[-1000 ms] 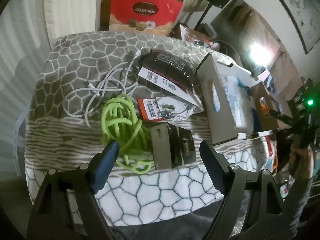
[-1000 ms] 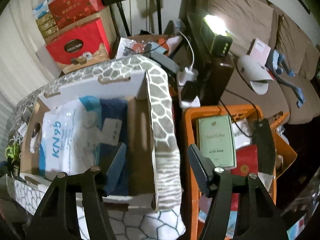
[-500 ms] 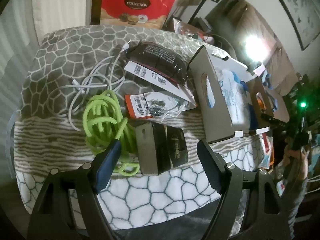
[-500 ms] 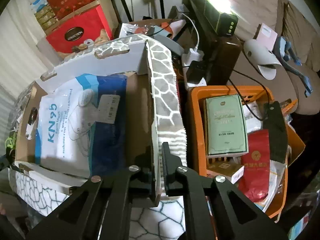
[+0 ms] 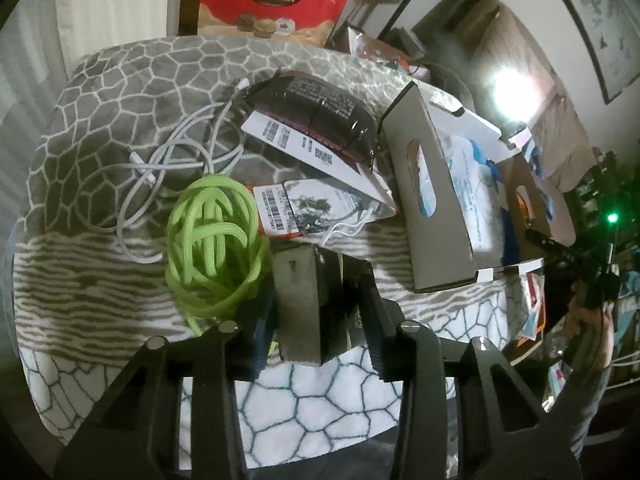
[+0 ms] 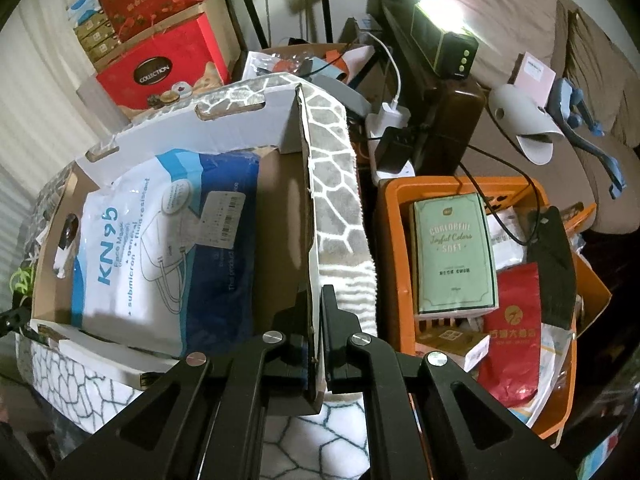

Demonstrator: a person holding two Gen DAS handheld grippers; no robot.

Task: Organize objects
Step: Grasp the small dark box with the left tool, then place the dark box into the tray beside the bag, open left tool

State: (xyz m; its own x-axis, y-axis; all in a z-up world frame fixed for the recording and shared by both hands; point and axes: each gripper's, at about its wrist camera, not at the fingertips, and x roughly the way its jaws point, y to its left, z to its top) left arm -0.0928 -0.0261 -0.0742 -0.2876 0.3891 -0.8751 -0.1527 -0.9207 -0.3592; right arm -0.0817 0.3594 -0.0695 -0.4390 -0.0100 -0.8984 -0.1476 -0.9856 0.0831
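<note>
Now my left gripper [image 5: 316,312] clamps the dark rectangular box [image 5: 308,300] at lower centre; my right gripper [image 6: 316,344] pinches the cardboard box [image 6: 280,208] wall.

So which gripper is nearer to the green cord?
Left. The left gripper sits right beside the green cord, closed around the dark box. The right gripper clamps the cardboard box wall, farther off.
</note>
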